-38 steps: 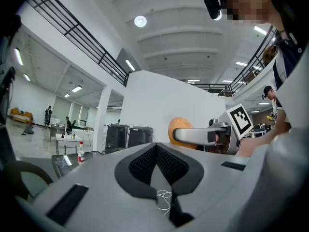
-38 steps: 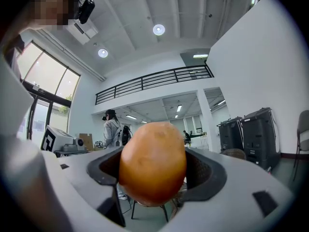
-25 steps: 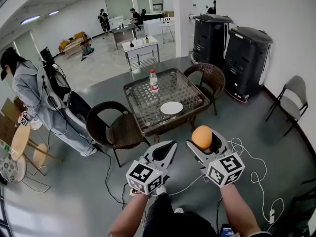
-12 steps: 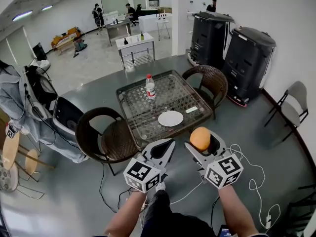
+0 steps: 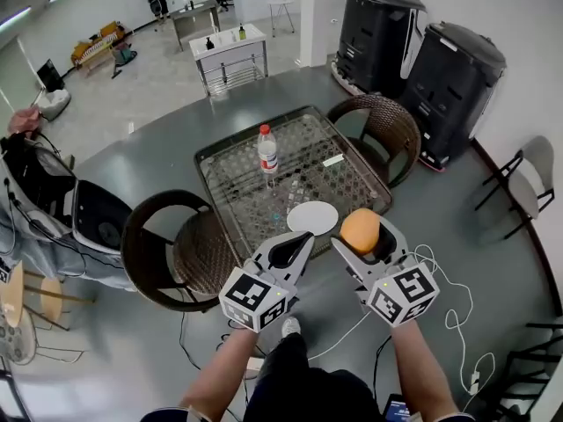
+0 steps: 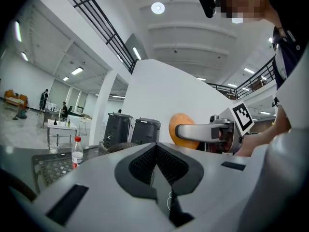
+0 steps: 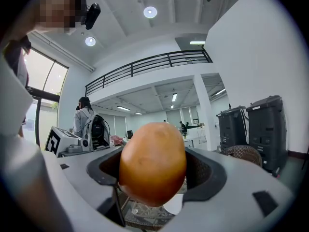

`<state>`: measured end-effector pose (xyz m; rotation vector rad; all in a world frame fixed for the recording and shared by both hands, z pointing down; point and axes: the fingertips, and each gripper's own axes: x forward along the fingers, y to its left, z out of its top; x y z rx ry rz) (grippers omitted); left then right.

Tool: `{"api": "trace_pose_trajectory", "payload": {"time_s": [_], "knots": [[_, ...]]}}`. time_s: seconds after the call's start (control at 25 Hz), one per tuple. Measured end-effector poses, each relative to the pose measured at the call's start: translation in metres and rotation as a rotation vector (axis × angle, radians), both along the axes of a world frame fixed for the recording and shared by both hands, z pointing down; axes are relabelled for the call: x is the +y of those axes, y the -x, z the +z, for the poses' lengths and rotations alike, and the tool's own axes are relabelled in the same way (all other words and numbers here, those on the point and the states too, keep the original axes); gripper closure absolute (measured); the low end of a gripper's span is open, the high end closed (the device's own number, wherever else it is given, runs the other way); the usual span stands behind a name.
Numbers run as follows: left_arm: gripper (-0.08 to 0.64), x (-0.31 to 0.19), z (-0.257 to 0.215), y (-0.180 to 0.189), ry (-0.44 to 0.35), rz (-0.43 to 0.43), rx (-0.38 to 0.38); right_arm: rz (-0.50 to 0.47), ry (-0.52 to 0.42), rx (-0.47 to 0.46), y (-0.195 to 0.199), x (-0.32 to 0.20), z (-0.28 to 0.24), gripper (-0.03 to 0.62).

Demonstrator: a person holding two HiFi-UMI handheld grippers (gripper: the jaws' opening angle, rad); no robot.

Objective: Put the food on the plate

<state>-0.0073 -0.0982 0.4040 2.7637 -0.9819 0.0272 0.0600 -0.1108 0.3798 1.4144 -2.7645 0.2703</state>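
Note:
An orange-brown, rounded piece of food sits between the jaws of my right gripper, which is shut on it. In the right gripper view the food fills the middle, pressed on both sides by the black pads. The white plate lies on the near corner of the wicker-and-glass table, just beyond both gripper tips. A sliver of the plate shows under the food. My left gripper is held beside the right one, shut and empty; its pads meet in the left gripper view.
A water bottle and a small white card stand on the table. Wicker chairs flank it. Black machines stand at the back right. Cables lie on the floor. A person with equipment is at left.
The table and plate have come nearer, so both grippers now hang close to the table's near corner. The right gripper keeps its hold on the food; the left stays shut.

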Motion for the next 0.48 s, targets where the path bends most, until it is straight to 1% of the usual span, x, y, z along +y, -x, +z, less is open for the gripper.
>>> {"api": "trace_pose_trajectory", "payload": {"time_s": [0.24, 0.48], "knots": [[0.552, -0.061, 0.012, 0.009, 0.017, 0.016, 0.002, 0.042, 0.028, 0.008, 0.002, -0.063, 0.010, 0.230], [0.552, -0.096, 0.020, 0.016, 0.031, 0.017, -0.007, 0.045, 0.018, 0.012, 0.003, -0.103, 0.013, 0.230]]}}
